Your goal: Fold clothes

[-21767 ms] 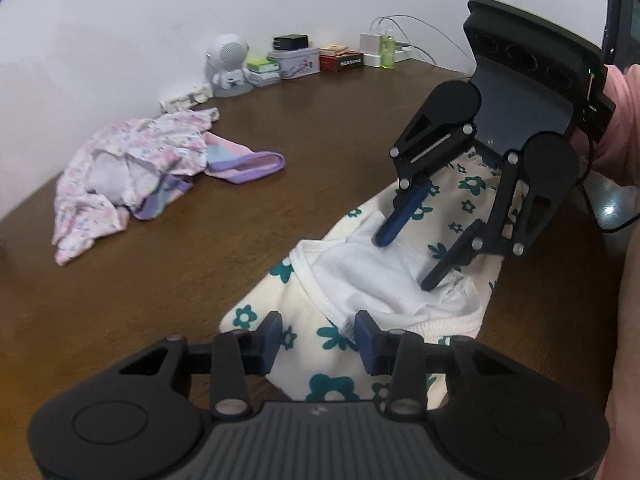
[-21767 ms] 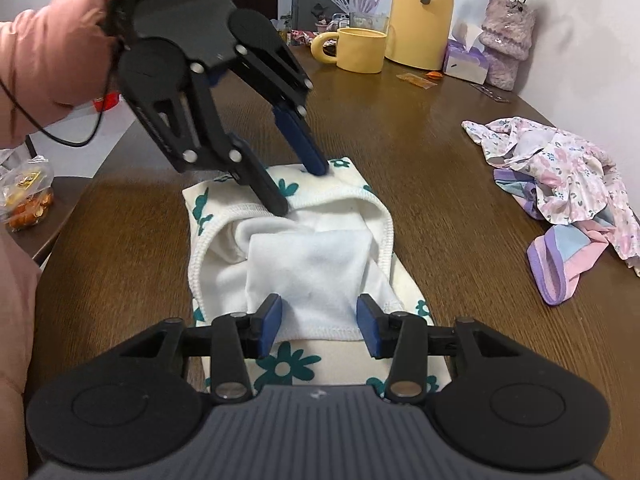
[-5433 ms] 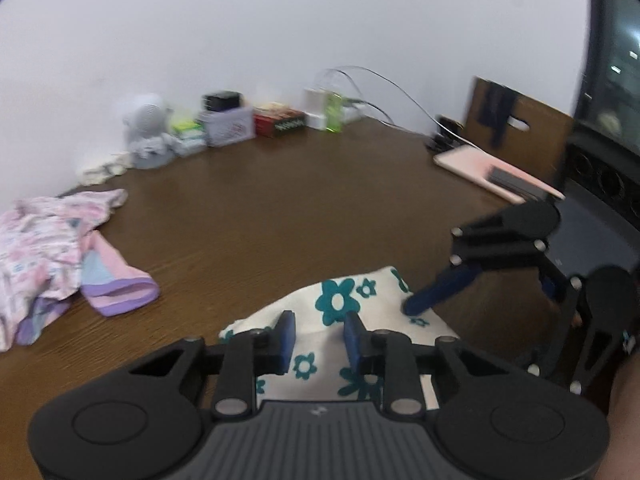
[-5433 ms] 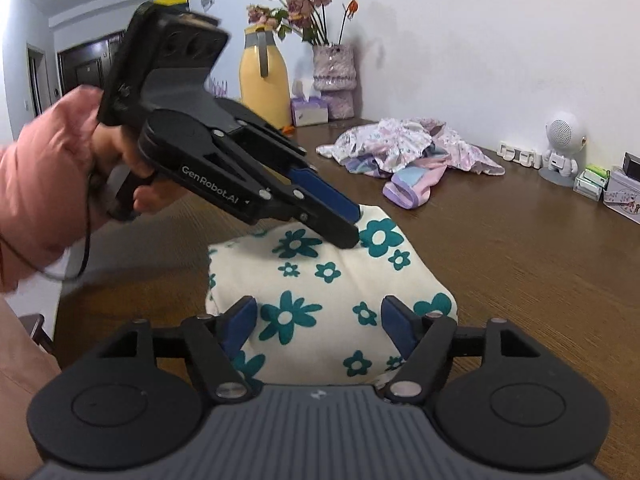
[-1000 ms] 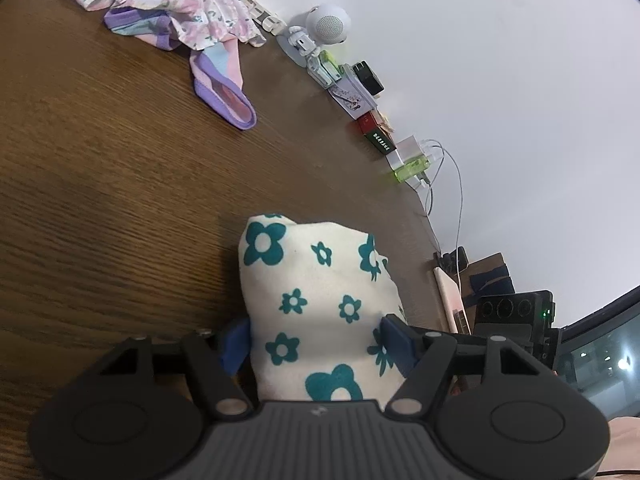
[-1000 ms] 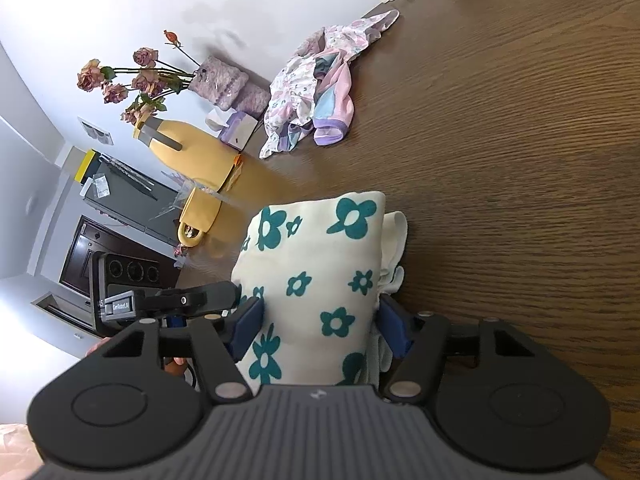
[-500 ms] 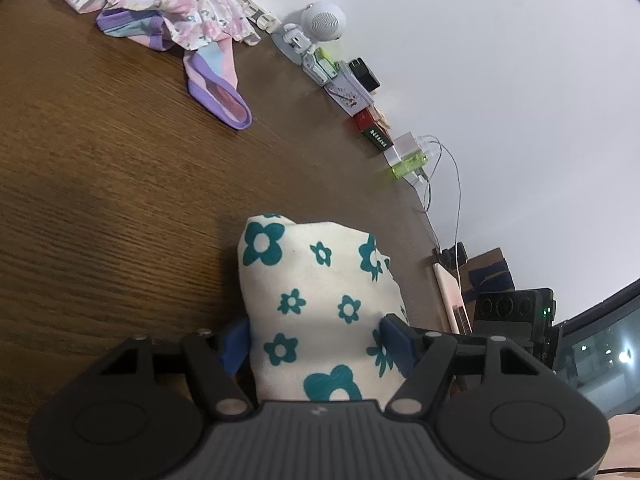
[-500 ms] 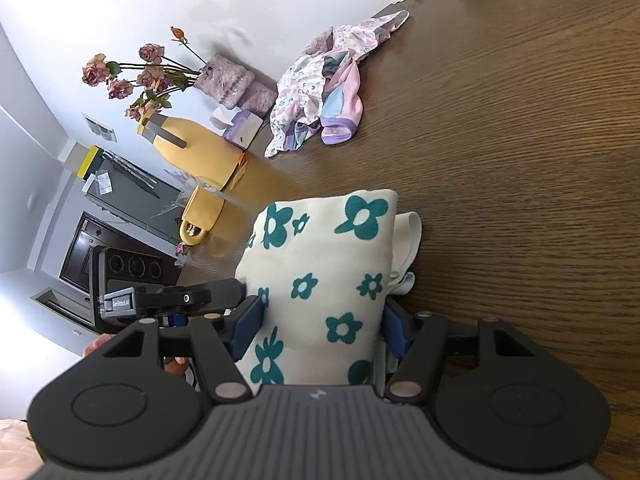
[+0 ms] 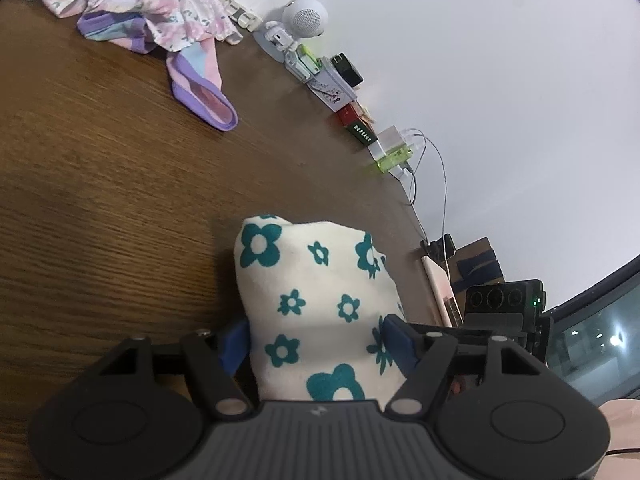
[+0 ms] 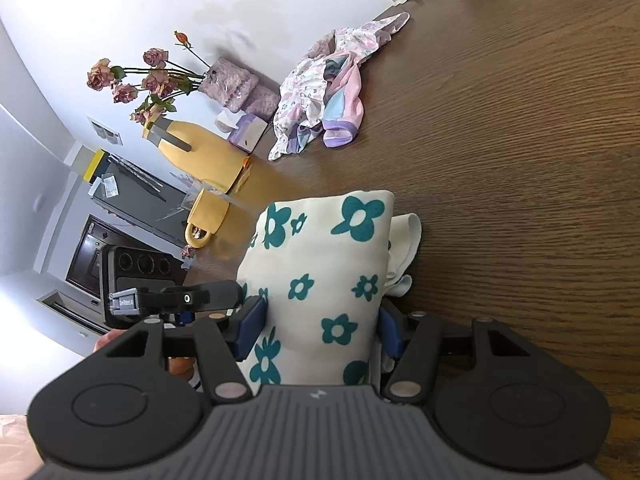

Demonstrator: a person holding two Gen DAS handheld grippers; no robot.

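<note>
A folded cream garment with teal flowers [image 9: 316, 300] [image 10: 332, 268] is held as a thick bundle over the brown wooden table [image 9: 100, 200]. My left gripper [image 9: 316, 342] is shut on one end, a blue pad pressing each side. At the opposite end my right gripper [image 10: 320, 328] has the bundle between its jaws, which are closing, and both pads touch the cloth. A white inner layer [image 10: 408, 240] sticks out at the bundle's right side. Each gripper's black body shows in the other's view, the right [image 9: 504, 304] and the left [image 10: 176, 300].
A loose pile of pink floral clothes [image 9: 152, 4] [image 10: 320, 92] lies farther back on the table. A white round speaker [image 9: 304, 20], small boxes and a charger with cables [image 9: 394, 148] line the wall. A yellow jug [image 10: 200, 148], yellow mug [image 10: 206, 220], tissue box [image 10: 248, 132] and rose vase [image 10: 236, 84] stand at the far end.
The right jaws have drawn in a little on the bundle, and more of the white inner layer shows beside it. The left grip looks the same.
</note>
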